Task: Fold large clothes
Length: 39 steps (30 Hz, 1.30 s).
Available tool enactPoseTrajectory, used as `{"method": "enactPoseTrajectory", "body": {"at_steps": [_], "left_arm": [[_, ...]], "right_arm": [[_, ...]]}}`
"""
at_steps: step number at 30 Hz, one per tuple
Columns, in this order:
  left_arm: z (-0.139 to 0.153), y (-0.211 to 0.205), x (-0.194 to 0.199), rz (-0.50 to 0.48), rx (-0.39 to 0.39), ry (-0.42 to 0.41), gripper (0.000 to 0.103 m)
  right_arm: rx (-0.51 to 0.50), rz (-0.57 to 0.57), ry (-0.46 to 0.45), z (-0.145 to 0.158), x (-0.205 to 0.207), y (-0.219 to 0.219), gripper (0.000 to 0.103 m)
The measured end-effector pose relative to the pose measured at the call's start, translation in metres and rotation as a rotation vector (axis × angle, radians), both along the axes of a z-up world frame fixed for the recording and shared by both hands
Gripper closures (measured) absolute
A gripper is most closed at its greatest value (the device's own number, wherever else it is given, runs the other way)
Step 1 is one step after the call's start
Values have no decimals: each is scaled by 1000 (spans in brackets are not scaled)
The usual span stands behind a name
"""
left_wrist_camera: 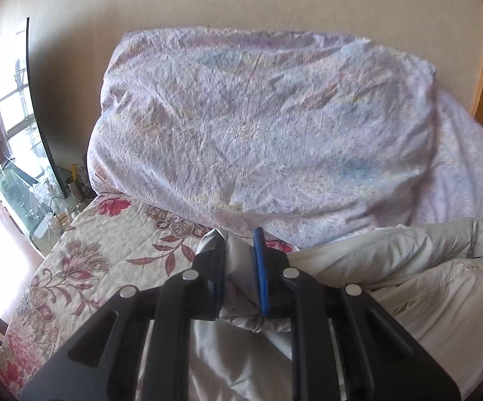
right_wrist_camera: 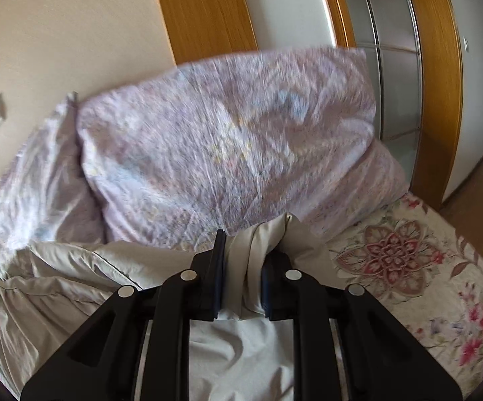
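A pale grey padded garment (left_wrist_camera: 408, 274) lies rumpled on the floral bedspread (left_wrist_camera: 84, 254). My left gripper (left_wrist_camera: 238, 240) is shut on a bunched fold of the garment, with fabric pinched between the blue pads. In the right wrist view the same garment (right_wrist_camera: 67, 277) spreads to the left, and my right gripper (right_wrist_camera: 251, 244) is shut on another fold of it, with cloth draped over the right finger. Both grippers hold the fabric a little above the bed.
A large lilac quilt (left_wrist_camera: 258, 127) is piled against the wall behind the garment; it also shows in the right wrist view (right_wrist_camera: 228, 140). A glass stand with clutter (left_wrist_camera: 40, 197) stands left of the bed. A wooden door frame and glass doors (right_wrist_camera: 392, 67) stand at the right. The bedspread (right_wrist_camera: 408, 267) runs right.
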<state>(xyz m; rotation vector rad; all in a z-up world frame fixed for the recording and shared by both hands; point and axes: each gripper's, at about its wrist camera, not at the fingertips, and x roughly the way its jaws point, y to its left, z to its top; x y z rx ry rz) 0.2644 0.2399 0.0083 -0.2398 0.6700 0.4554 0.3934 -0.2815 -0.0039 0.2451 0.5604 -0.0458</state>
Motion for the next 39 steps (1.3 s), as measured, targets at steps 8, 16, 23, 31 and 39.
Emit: {"method": "enactPoseTrajectory", "body": {"at_steps": [8,16,23,31,39], "left_arm": [[-35,-5,44,5,34,79,73],[3,-31,11,-28,144,-66,3],[-13,-80,-22,-159,187,-30,2],[-52,-84,-9,-134,202,73,2],[-70,-73,27,-65,223,124,2]], "right_arm": [[106,-23,138,-35,39,-9,53],[127,39,-39,6,-1,-19,16],[-202,222,60,-26,-32,47,18],[-288,224,145,-55,-24,67,20],[-277,146,243,-85,12,64,20]]}}
